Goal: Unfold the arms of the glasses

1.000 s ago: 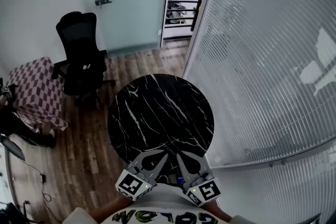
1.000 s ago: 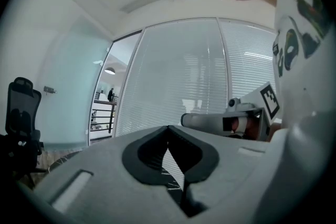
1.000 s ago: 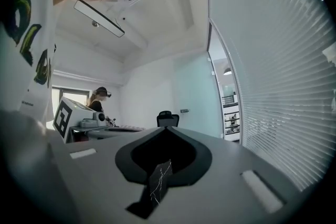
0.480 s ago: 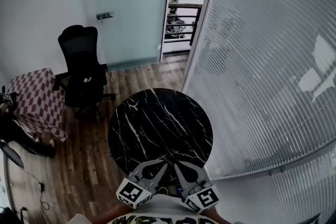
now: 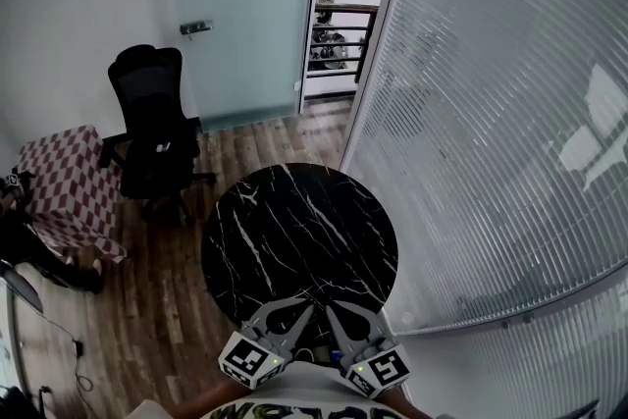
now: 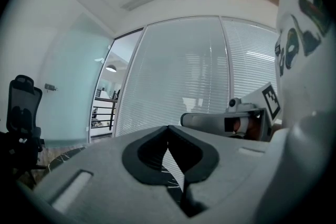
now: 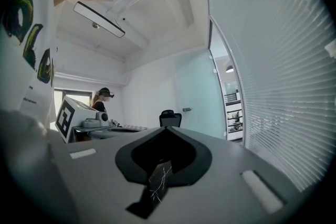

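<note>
Holding left gripper (image 5: 300, 306) and right gripper (image 5: 337, 308) at bottom centre | fingers (image 6: 110, 176): both pairs pressed together, pinching nothing | glasses: in no view, none on visible bench (image 5: 294, 211), frame centre | progress: arms' state unverifiable, stage cannot be judged

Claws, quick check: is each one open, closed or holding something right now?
Left claw: closed, holding nothing.
Right claw: closed, holding nothing.
</note>
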The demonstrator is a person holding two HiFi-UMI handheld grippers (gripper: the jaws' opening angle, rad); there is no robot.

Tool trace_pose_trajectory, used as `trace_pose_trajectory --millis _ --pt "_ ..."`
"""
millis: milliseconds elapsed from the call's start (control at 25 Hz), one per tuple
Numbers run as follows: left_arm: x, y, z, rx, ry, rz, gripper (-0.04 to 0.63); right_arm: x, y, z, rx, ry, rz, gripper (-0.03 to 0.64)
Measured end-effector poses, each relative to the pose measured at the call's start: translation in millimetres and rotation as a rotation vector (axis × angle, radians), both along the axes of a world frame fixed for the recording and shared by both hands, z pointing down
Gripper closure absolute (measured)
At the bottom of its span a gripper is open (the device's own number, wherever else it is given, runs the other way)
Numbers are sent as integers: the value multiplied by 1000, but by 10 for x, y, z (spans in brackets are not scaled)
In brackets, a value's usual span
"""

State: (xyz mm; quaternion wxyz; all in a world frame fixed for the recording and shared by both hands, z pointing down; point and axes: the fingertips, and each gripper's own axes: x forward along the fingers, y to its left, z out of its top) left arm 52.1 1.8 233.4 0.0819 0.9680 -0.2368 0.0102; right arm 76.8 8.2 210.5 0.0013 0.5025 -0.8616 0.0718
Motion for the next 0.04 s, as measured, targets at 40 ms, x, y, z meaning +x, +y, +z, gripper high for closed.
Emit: trace_pose_trajectory --millis 40 --pt "3 -4 9 -3 -1 1 591 1 -7 -7 2 0 0 615"
